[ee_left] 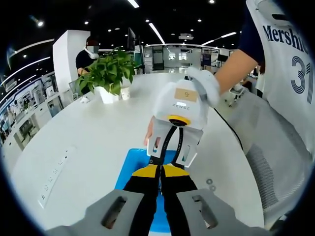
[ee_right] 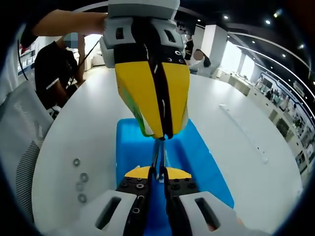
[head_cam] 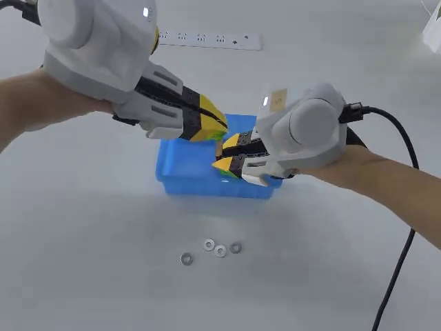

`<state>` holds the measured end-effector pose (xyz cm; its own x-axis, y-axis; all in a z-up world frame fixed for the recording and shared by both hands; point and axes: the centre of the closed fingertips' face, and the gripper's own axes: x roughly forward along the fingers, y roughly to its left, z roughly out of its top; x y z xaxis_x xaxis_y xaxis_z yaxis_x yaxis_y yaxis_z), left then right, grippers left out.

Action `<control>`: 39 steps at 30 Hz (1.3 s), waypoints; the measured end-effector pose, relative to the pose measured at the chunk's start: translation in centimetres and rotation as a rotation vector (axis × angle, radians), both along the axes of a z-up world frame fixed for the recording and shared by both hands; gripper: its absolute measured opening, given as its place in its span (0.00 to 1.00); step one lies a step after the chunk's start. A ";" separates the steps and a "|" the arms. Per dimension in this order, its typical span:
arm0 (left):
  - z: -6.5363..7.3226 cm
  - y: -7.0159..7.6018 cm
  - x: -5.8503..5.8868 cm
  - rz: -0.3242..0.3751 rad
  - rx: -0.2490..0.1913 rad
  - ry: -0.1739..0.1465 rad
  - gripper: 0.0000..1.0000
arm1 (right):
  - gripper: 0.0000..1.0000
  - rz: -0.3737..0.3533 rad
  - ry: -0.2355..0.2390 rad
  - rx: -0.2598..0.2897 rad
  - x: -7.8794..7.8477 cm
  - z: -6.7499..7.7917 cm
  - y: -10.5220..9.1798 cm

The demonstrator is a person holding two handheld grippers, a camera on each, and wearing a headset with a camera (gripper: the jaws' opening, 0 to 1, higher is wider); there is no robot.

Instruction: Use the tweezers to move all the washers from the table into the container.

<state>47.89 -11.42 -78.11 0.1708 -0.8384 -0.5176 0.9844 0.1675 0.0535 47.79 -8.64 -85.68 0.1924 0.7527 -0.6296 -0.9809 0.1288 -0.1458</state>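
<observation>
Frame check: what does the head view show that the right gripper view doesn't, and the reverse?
Head view adds the white housing of the right gripper, the forearm holding it and its black cable. Right gripper view adds the tweezers, running from the shut tips of the left gripper to the right gripper's, and a bystander in black. Both show the blue container, four washers on the table beside it and the power strip.

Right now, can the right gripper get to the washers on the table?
Probably yes. The right gripper hangs over the blue container, and the four washers lie on open table in front of it, nothing between. It seems to share the tweezers with the left gripper, which must let go first.
</observation>
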 end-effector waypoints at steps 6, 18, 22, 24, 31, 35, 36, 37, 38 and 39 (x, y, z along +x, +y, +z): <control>0.1 -0.2 -0.1 0.006 -0.003 0.008 0.05 | 0.11 -0.012 0.011 -0.001 0.0 -0.1 0.1; 0.1 -0.4 0.1 0.032 -0.031 0.024 0.05 | 0.12 -0.030 0.019 -0.009 0.4 -0.5 0.0; 0.4 -0.6 -0.2 0.029 -0.029 0.019 0.05 | 0.12 -0.029 0.016 -0.008 0.4 -0.4 0.0; 0.7 -0.7 -0.3 0.027 -0.032 0.015 0.05 | 0.13 -0.029 0.008 -0.008 0.4 -0.2 0.0; 1.7 -0.9 -1.2 -0.003 -0.023 -0.009 0.05 | 0.15 -0.025 -0.014 0.005 0.3 0.7 0.0; 2.4 -0.7 -1.7 -0.009 -0.019 -0.028 0.05 | 0.15 -0.023 -0.030 0.019 0.1 1.5 0.0; 2.5 -0.7 -1.8 -0.011 -0.018 -0.030 0.05 | 0.15 -0.024 -0.033 0.022 0.1 1.7 0.0; 2.7 -0.6 -2.0 -0.013 -0.014 -0.038 0.05 | 0.15 -0.023 -0.038 0.024 0.0 1.9 0.0; 2.8 -0.6 -2.1 -0.015 -0.009 -0.043 0.05 | 0.15 -0.024 -0.043 0.034 -0.1 2.4 0.0; 3.0 -0.6 -2.3 -0.018 -0.007 -0.048 0.05 | 0.15 -0.027 -0.042 0.041 -0.2 2.6 0.1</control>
<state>45.64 -11.99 -75.15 0.1801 -0.8449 -0.5037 0.9836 0.1501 0.0999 47.58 -8.58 -83.08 0.2389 0.7718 -0.5893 -0.9700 0.1618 -0.1813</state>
